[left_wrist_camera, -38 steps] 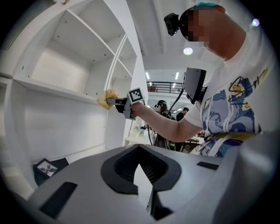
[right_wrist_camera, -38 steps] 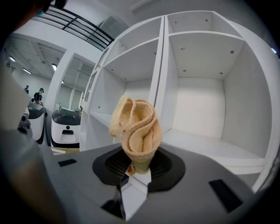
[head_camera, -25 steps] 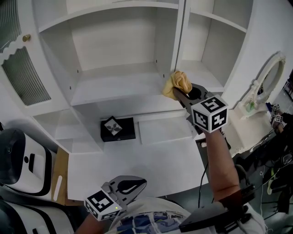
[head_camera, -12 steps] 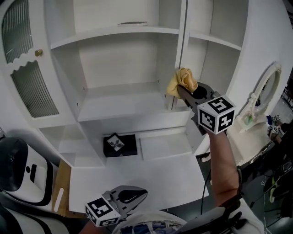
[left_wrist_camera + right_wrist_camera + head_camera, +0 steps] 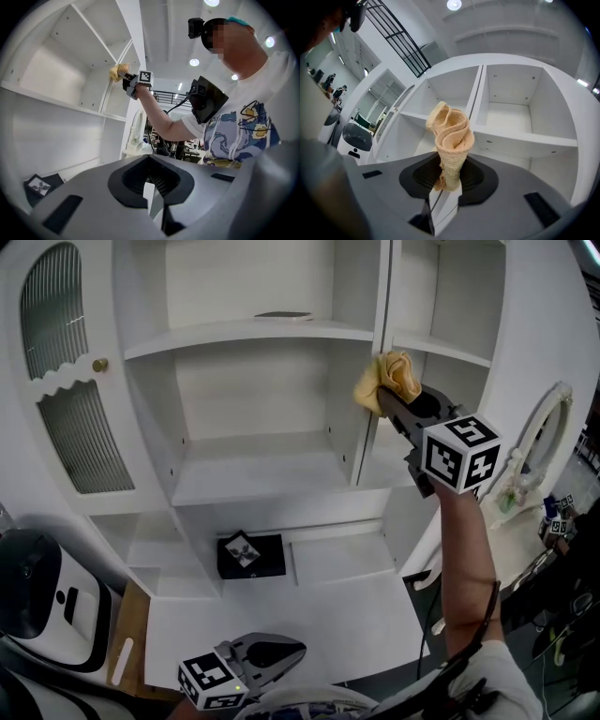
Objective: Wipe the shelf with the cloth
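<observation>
Holding item, right gripper (image 5: 386, 401): jaws clamped on the lower end of a tan cloth (image 5: 394, 379), whose bunched folds stand out past the jaw tips.

Position: raised on an outstretched arm (image 5: 464, 568). The cloth is in front of the vertical divider (image 5: 382, 296) of the white cabinet (image 5: 234, 399), about level with the upper shelf (image 5: 244, 332). Whether the cloth touches the divider cannot be told.

Left gripper (image 5: 281, 651): low at the bottom edge of the head view, close to the person's body. Its jaws are together with nothing between them, well apart from the cloth.

Other contents: black box (image 5: 251, 555) bearing a square marker, on the cabinet's lower surface; ribbed glass door (image 5: 70, 381) at left.
</observation>
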A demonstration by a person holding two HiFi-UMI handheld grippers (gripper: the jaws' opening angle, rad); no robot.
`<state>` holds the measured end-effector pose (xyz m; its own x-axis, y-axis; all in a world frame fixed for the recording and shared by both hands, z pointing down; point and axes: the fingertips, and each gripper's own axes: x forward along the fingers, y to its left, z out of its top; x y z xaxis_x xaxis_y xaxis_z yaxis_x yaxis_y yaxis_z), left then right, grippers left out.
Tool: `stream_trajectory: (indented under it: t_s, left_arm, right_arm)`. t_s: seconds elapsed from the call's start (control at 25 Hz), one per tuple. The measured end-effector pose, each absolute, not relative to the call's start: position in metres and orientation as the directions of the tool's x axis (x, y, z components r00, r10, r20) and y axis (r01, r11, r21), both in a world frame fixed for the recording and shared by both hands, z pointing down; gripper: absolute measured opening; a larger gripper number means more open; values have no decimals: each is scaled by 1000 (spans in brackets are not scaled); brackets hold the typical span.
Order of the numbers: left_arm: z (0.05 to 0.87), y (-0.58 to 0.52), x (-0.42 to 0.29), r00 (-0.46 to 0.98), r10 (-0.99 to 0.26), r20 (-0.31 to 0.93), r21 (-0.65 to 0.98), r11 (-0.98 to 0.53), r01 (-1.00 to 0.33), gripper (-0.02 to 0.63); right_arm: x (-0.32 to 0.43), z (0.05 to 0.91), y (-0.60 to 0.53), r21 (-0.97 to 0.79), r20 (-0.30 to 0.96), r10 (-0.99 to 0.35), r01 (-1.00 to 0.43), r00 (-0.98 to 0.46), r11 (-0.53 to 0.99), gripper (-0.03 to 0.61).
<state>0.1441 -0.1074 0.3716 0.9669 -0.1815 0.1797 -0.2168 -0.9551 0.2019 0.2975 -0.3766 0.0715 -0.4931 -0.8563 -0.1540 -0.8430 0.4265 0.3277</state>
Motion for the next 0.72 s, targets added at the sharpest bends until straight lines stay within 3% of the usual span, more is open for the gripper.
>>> stream_trajectory:
  t_s: [0.2,0.72]
  left_arm:
    - [371,-106,133,965,-188,181,200,-954,-223,12]
    - [369,-99,104,961,-224,161,191,-948,-253,12]
  right_arm:
    - [296,34,-376,327,-212,-852,-856,-479,400,112]
    - [260,15,-377,339,-214,-845,-849,-490,406,112]
